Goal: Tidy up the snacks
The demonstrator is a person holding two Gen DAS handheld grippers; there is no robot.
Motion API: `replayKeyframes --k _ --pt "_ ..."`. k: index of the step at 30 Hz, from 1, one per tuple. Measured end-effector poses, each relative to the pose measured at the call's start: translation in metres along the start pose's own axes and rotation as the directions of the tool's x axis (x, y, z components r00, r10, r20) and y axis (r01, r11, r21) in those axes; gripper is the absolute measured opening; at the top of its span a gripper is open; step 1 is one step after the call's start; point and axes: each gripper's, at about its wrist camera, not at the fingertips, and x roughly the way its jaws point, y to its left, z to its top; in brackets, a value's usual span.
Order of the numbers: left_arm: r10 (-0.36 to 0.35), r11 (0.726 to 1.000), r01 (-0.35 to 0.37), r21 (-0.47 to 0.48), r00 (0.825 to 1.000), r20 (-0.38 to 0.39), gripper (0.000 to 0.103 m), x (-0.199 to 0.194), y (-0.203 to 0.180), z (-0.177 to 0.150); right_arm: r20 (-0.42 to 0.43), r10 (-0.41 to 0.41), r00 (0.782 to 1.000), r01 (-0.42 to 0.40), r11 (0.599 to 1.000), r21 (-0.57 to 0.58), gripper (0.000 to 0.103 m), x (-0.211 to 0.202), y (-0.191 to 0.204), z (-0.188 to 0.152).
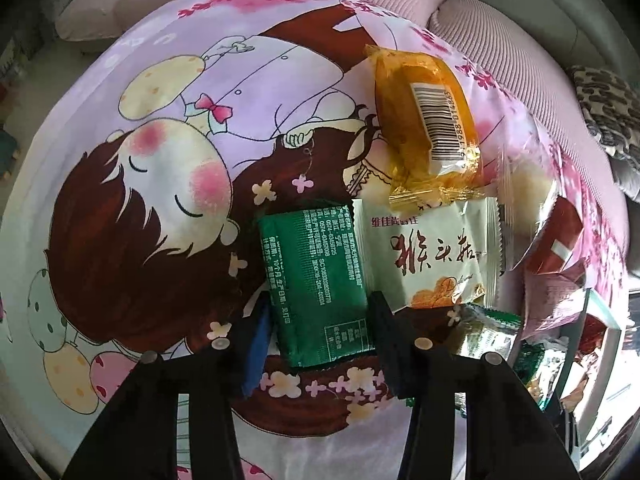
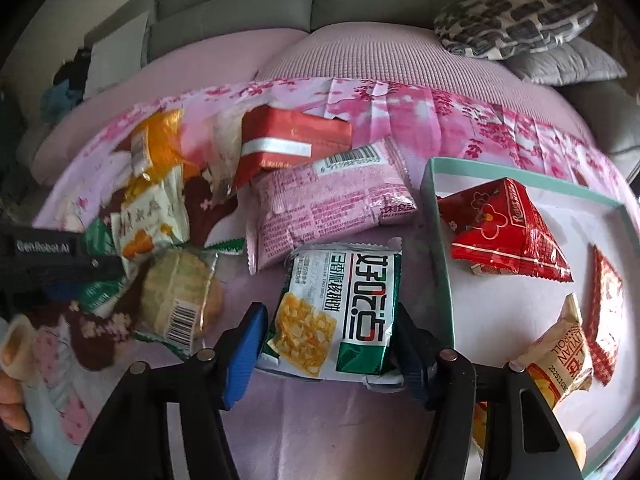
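Note:
My left gripper (image 1: 320,300) points down at a dark green snack packet (image 1: 316,280) lying on the cartoon cloth. Its pads press on the packet's two long edges. A cream packet with red lettering (image 1: 432,256) lies beside it, with an orange wrapped cake (image 1: 428,120) behind. My right gripper (image 2: 330,312) is shut on a green-and-white biscuit packet (image 2: 340,308), just left of a white box with a teal rim (image 2: 440,240). The box holds red triangular packets (image 2: 504,232) and a cream roll packet (image 2: 560,364).
A pink packet (image 2: 332,200), a red carton (image 2: 288,140) and a clear-wrapped round pastry (image 2: 180,296) lie on the cloth. The left tool's black body (image 2: 48,256) and a person's fingers (image 2: 12,380) show at left. A pink sofa seat (image 2: 360,60) and patterned cushion (image 2: 512,20) lie behind.

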Motion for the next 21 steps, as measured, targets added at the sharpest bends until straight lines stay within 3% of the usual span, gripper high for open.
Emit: replayKeyframes --k 7,21 --pt "0.072 0.996 -0.073 0.060 0.997 0.022 0.049 0.005 -0.022 -0.003 0.006 -0.045 0.999 0.046 0.998 -0.046 0.064 0.003 0.006 -0.003" --pt "0.128 0.984 -0.133 0.119 0.991 0.046 0.048 0.008 -0.043 -0.006 0.017 -0.061 0.998 0.062 0.996 -0.061 0.064 0.003 0.010 -0.006"
